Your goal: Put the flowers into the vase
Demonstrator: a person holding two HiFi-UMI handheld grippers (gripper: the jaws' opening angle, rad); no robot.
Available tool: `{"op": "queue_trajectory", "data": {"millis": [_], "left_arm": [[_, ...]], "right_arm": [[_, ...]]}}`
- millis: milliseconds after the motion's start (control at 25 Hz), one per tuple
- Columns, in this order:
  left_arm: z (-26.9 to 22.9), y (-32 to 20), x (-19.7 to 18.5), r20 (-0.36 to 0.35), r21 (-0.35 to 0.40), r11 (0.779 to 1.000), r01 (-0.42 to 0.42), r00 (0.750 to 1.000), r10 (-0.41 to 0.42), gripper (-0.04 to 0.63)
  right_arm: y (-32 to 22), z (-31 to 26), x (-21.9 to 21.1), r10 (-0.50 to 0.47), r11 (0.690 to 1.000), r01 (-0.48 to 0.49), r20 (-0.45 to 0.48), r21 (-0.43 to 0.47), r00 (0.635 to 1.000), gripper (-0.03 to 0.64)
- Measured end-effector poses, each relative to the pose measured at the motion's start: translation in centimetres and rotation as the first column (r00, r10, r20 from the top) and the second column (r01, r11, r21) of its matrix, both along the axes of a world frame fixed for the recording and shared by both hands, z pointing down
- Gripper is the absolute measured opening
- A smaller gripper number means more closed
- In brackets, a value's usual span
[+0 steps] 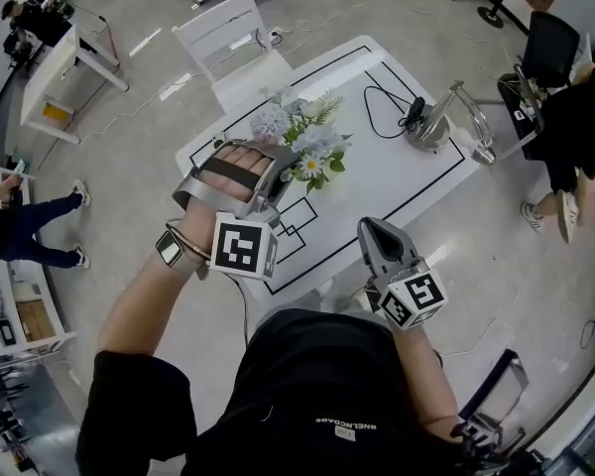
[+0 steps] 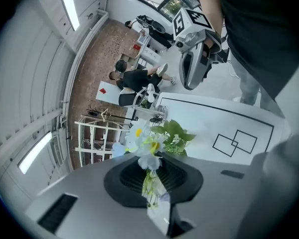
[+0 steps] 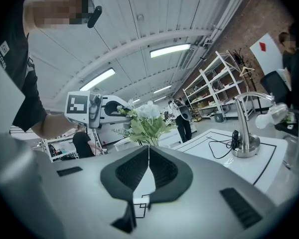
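Two grippers are up over the white table, one in each of the person's hands. The left gripper has its jaws closed tight on the stems of the flowers, a bunch of pale blue and white blooms with yellow-centred daisies and green leaves. The bunch is held in the air above the table, inside the black outline drawn on it. The right gripper holds nothing; its pads meet along a thin seam, and it sits nearer the person, by the table's near edge. Two overlapping squares are drawn in black between the grippers. Each gripper's cube carries black-and-white square markers, no words. Small pale print on the person's black shirt is too small for me to read. A shiny metal stand with a black cable stands well apart from the flowers, at the table's right end
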State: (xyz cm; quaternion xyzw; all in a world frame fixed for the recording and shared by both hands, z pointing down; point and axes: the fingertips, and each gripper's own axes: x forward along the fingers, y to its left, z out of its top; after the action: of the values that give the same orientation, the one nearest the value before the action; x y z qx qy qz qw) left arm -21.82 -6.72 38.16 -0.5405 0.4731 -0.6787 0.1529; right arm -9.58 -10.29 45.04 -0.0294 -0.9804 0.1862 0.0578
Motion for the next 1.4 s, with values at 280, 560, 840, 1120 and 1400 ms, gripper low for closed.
{"op": "queue_trajectory", "data": {"millis": [280,560,840,1120,1400], "left_arm": [[2.1,-0.8,2.3,-0.051,-0.021,1.000,-0.022,0.998,0.021,0.034],[3.6,-1.1,3.6,-0.088,-0.023,0.999,-0.036,0.996,0.034,0.044],[3.4,-1.1,5.1,-0.209,-0.008,1.000,-0.019,0.978,0.017,0.109],[2.2,-1.1,5.7,-0.282,0.044,0.999,-0.001,0.959,0.013,0.241],[0.3,-1.3,6.9,-0.309,0.120,0.993,-0.003,0.950,0.041,0.261]], "right_arm": [[0.0,0.4,0.4,0.002,1.000,-0.002,-0.005,-0.002,1.000,0.011],[-0.4,0.8,0.8,0.015,1.000,-0.015,-0.011,0.000,1.000,0.012],[0.1,0.7,1.3,0.019,1.000,-0.019,-0.013,-0.001,1.000,0.011],[0.4,0.3,1.6,0.021,1.000,-0.021,-0.011,0.007,1.000,0.011],[0.6,0.1,2.2,0.026,1.000,-0.026,-0.006,0.009,1.000,0.011]]}}
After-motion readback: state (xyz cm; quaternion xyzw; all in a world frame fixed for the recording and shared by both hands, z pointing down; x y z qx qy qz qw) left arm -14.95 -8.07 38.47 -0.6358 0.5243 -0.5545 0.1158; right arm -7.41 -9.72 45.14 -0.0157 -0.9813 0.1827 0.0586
